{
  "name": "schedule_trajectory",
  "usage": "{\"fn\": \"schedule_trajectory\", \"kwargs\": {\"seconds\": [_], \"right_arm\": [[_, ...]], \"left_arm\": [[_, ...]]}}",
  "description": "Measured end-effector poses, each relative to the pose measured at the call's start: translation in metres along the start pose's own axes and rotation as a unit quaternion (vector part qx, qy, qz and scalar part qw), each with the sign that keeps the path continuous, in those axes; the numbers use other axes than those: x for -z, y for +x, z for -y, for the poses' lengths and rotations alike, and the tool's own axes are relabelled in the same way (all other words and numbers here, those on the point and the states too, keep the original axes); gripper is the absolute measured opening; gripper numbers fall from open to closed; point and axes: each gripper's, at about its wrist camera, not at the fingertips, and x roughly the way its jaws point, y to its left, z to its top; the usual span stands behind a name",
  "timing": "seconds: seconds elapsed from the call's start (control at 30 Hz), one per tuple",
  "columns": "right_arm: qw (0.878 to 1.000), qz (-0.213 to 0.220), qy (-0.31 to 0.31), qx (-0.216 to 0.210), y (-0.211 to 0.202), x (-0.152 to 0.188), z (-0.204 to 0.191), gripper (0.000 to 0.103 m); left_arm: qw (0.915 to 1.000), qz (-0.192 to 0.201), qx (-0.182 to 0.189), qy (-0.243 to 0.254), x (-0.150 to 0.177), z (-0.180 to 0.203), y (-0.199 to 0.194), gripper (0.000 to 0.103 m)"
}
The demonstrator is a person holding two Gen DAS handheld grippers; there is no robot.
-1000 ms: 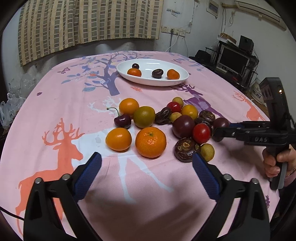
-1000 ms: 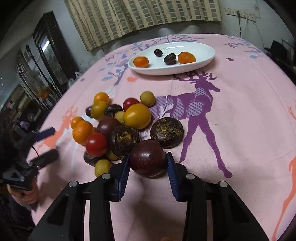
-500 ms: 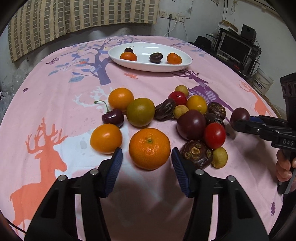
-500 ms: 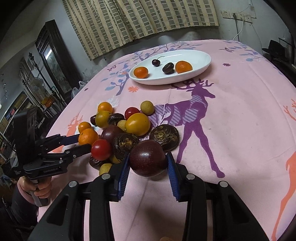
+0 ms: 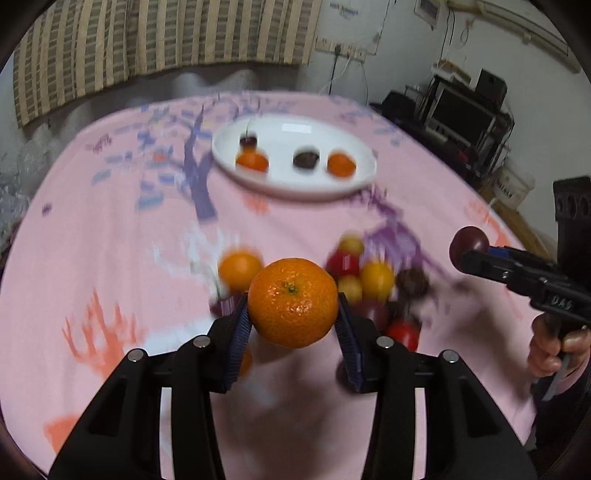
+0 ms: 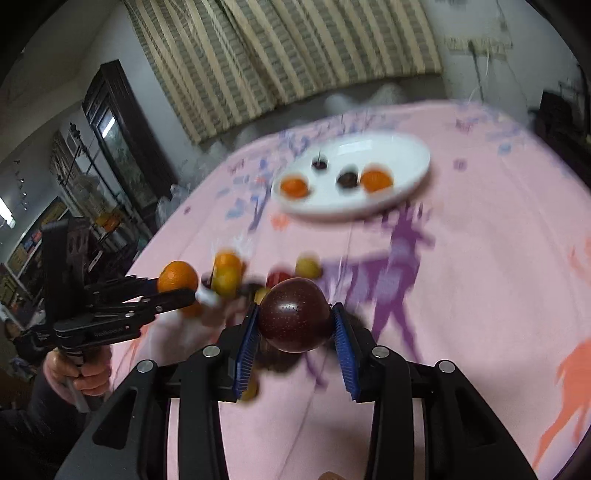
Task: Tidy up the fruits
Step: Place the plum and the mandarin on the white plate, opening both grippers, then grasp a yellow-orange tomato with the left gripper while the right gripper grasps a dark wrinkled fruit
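My left gripper (image 5: 292, 314) is shut on a large orange tangerine (image 5: 292, 302) and holds it above the table; the tangerine also shows in the right wrist view (image 6: 177, 277). My right gripper (image 6: 294, 325) is shut on a dark purple plum (image 6: 293, 320), lifted off the cloth; the plum also shows in the left wrist view (image 5: 469, 242). A white oval plate (image 5: 295, 184) at the far side holds two small oranges, a dark fruit and a cherry. A blurred pile of mixed fruits (image 5: 369, 284) lies below the grippers.
A pink tablecloth with deer and tree prints (image 5: 110, 240) covers the round table. A striped curtain (image 5: 166, 33) hangs behind. Shelves with electronics (image 5: 461, 110) stand at the right, a dark cabinet (image 6: 122, 147) at the left in the right wrist view.
My left gripper closed on the tangerine and lifted it off the cloth. My right gripper rose with the plum. Both views now look toward the plate and are motion-blurred.
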Motion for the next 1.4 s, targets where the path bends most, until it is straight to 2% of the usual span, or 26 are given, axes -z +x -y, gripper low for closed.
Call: {"fn": "schedule_trajectory", "kwargs": {"seconds": [0.1,0.23,0.33,0.43,0.5,0.57,0.6,0.63,0.67,0.7,0.8,0.87,0.9,1.03,1.2,1.23,1.27,1.33,1.4], "right_arm": [[0.999,0.040,0.000,0.035,0.020,-0.041,0.009,0.040],[0.998,0.028,0.033,0.055,0.080,-0.081,0.039,0.040],[0.997,0.013,0.027,0.075,0.117,-0.091,0.052,0.040],[0.996,-0.010,0.026,0.085,0.147,-0.094,0.062,0.040],[0.997,-0.008,0.022,0.077,0.154,-0.094,0.062,0.042],[0.996,-0.006,0.015,0.083,0.150,-0.093,0.060,0.068],[0.996,0.003,0.014,0.083,0.143,-0.092,0.059,0.070],[0.997,0.012,0.014,0.074,0.133,-0.092,0.057,0.072],[0.997,0.015,0.014,0.069,0.126,-0.092,0.055,0.072],[0.998,0.016,0.011,0.065,0.117,-0.091,0.052,0.072],[0.997,0.026,-0.017,0.067,0.083,-0.079,0.036,0.077],[0.996,0.021,-0.035,0.079,0.064,-0.065,0.025,0.084],[0.995,0.011,-0.042,0.087,0.057,-0.056,0.019,0.085],[0.992,-0.024,-0.059,0.114,0.042,-0.014,0.007,0.085],[0.988,-0.091,-0.056,0.115,0.050,0.032,0.008,0.084],[0.987,-0.100,-0.055,0.114,0.052,0.036,0.009,0.078],[0.987,-0.104,-0.052,0.108,0.053,0.038,0.010,0.073],[0.987,-0.105,-0.057,0.111,0.054,0.040,0.007,0.072],[0.987,-0.108,-0.060,0.107,0.055,0.042,0.006,0.072]], "left_arm": [[0.9998,0.020,0.004,-0.004,-0.055,0.000,0.012,0.044],[0.9998,0.018,-0.010,-0.003,-0.115,0.002,0.067,0.044],[0.9998,-0.009,-0.001,-0.015,-0.140,-0.001,0.116,0.044],[0.9992,-0.028,-0.026,-0.008,-0.146,0.000,0.147,0.044],[0.9984,-0.045,-0.029,-0.017,-0.145,-0.003,0.160,0.045],[0.9986,-0.038,-0.024,-0.026,-0.144,-0.007,0.159,0.053],[0.9983,-0.037,-0.036,-0.027,-0.144,-0.008,0.154,0.073],[0.9977,-0.031,-0.053,-0.030,-0.145,-0.010,0.145,0.083],[0.9980,-0.012,-0.054,-0.031,-0.146,-0.012,0.130,0.091],[0.9982,0.002,-0.051,-0.031,-0.145,-0.013,0.118,0.092],[0.9968,0.039,-0.065,-0.024,-0.130,-0.013,0.063,0.099],[0.9942,0.059,-0.086,-0.022,-0.112,-0.012,0.034,0.099],[0.9928,0.066,-0.098,-0.019,-0.096,-0.010,0.017,0.099],[0.9893,0.062,-0.131,-0.013,-0.036,-0.008,-0.015,0.099],[0.9903,0.072,-0.118,-0.014,0.032,-0.013,-0.030,0.099],[0.9908,0.073,-0.112,-0.021,0.043,-0.017,-0.028,0.099],[0.9909,0.070,-0.111,-0.030,0.048,-0.021,-0.025,0.099],[0.9903,0.041,-0.122,-0.052,0.049,-0.031,-0.015,0.099],[0.9899,0.045,-0.120,-0.062,0.049,-0.035,-0.016,0.099]]}}
